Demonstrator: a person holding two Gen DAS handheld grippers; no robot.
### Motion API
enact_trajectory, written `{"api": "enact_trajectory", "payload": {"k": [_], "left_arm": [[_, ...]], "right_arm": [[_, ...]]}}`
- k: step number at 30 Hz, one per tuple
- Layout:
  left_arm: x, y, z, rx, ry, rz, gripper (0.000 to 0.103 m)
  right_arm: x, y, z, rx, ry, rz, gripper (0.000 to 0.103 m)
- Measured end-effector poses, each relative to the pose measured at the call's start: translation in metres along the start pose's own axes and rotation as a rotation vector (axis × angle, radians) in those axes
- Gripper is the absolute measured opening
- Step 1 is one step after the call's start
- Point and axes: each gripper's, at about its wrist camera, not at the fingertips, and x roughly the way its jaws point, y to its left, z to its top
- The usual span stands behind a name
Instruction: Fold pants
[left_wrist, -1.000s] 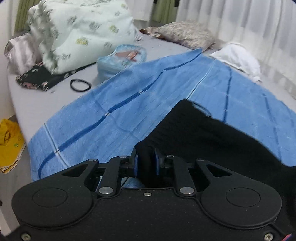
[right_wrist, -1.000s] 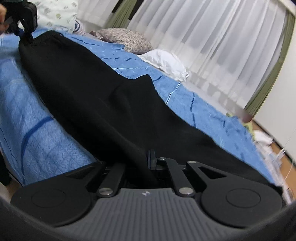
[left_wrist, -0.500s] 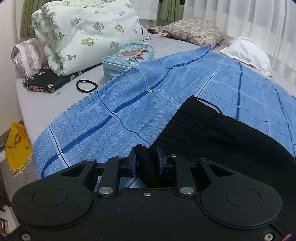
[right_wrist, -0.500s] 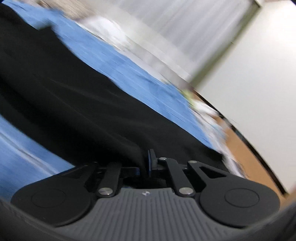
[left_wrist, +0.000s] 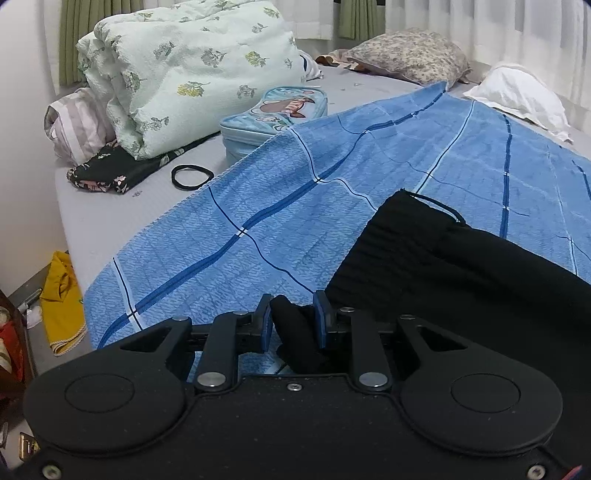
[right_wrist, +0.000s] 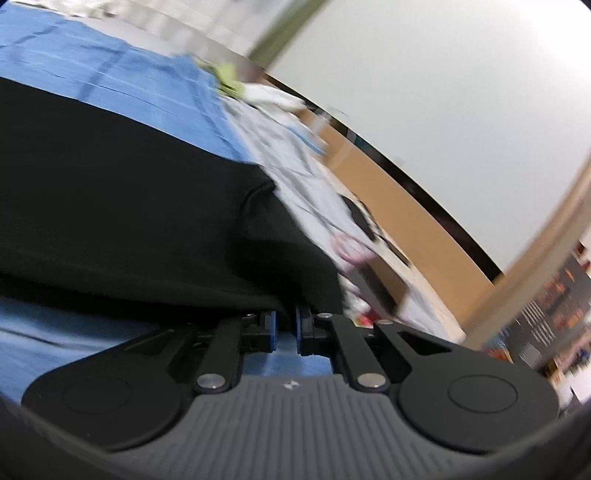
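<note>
The black pants (left_wrist: 461, 266) lie on a blue checked blanket (left_wrist: 295, 192) on the bed, ribbed waistband toward the pillows. My left gripper (left_wrist: 291, 321) has a bunched corner of the waistband between its blue pads, with a small gap at the left pad. In the blurred right wrist view the pants (right_wrist: 129, 192) stretch left across the blanket (right_wrist: 110, 81), and my right gripper (right_wrist: 285, 325) has its jaws slightly parted at the pants' hem edge, with blue blanket showing in the gap.
A folded floral quilt (left_wrist: 192, 70), a blue cartoon pouch (left_wrist: 273, 114), a black hair band (left_wrist: 192, 177) and pillows (left_wrist: 406, 55) sit on the bed's far side. A yellow cloth (left_wrist: 62, 295) lies on the floor. The right wrist view shows floor clutter (right_wrist: 362, 236) and a wall.
The left gripper has lowered the waistband onto the blanket and its pads have parted a little. The right gripper has swung right toward the bed's foot, and its jaws have loosened.
</note>
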Motion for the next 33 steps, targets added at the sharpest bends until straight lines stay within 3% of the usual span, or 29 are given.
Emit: {"api": "enact_trajectory", "payload": {"k": [5, 6, 8, 11, 14, 18, 22, 25, 29, 33], "left_arm": [[-0.002, -0.001, 0.000, 0.005, -0.011, 0.010, 0.024], [-0.005, -0.002, 0.000, 0.007, -0.017, 0.011, 0.027], [-0.013, 0.001, 0.000, -0.004, -0.027, -0.004, 0.046], [-0.028, 0.011, 0.002, -0.055, -0.054, -0.062, 0.054], [-0.048, 0.017, 0.008, -0.080, -0.106, -0.097, 0.061], [-0.078, 0.011, 0.017, -0.052, -0.204, -0.152, 0.070], [-0.093, -0.010, 0.025, 0.001, -0.228, -0.266, 0.069], [-0.091, -0.032, 0.026, 0.043, -0.215, -0.334, 0.062], [-0.072, -0.059, 0.020, 0.100, -0.179, -0.353, 0.045], [-0.039, -0.072, 0.012, 0.112, -0.135, -0.307, 0.038]], "right_arm": [[0.021, -0.047, -0.013, 0.159, 0.117, -0.035, 0.034], [0.019, -0.057, -0.015, 0.205, 0.118, -0.017, 0.041], [0.005, -0.070, -0.016, 0.274, 0.103, 0.001, 0.058], [-0.015, -0.079, -0.006, 0.328, 0.060, 0.094, 0.065], [-0.032, -0.066, 0.027, 0.346, -0.014, 0.219, 0.073], [-0.062, -0.025, 0.077, 0.335, -0.123, 0.451, 0.078], [-0.094, 0.043, 0.130, 0.282, -0.229, 0.701, 0.080], [-0.121, 0.101, 0.162, 0.246, -0.270, 0.859, 0.080], [-0.155, 0.173, 0.192, 0.169, -0.270, 1.012, 0.080], [-0.188, 0.236, 0.208, 0.069, -0.217, 1.137, 0.058]]}}
